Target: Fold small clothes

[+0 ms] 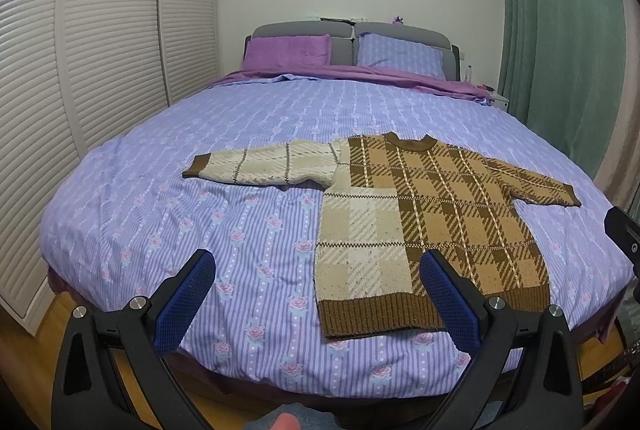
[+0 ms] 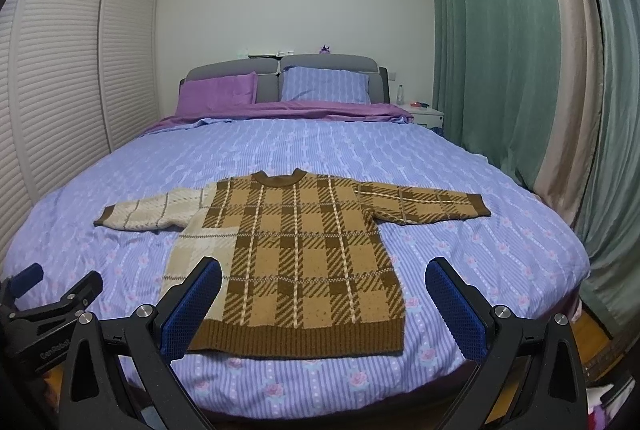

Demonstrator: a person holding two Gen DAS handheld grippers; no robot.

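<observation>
A small brown and cream plaid sweater (image 1: 420, 222) lies flat on the bed with both sleeves spread out, its ribbed hem toward me. It also shows in the right wrist view (image 2: 304, 254). My left gripper (image 1: 316, 266) is open and empty, held above the foot of the bed near the sweater's hem. My right gripper (image 2: 324, 270) is open and empty, held above the hem too. The left gripper's tool shows at the lower left of the right wrist view (image 2: 44, 314).
The bed (image 1: 160, 189) has a lilac striped floral cover, a purple pillow (image 1: 288, 49) and a lilac pillow (image 1: 400, 55) at a grey headboard. Louvred wardrobe doors (image 1: 80, 69) stand left. Green curtains (image 2: 500, 49) and a white nightstand (image 2: 426, 115) are right.
</observation>
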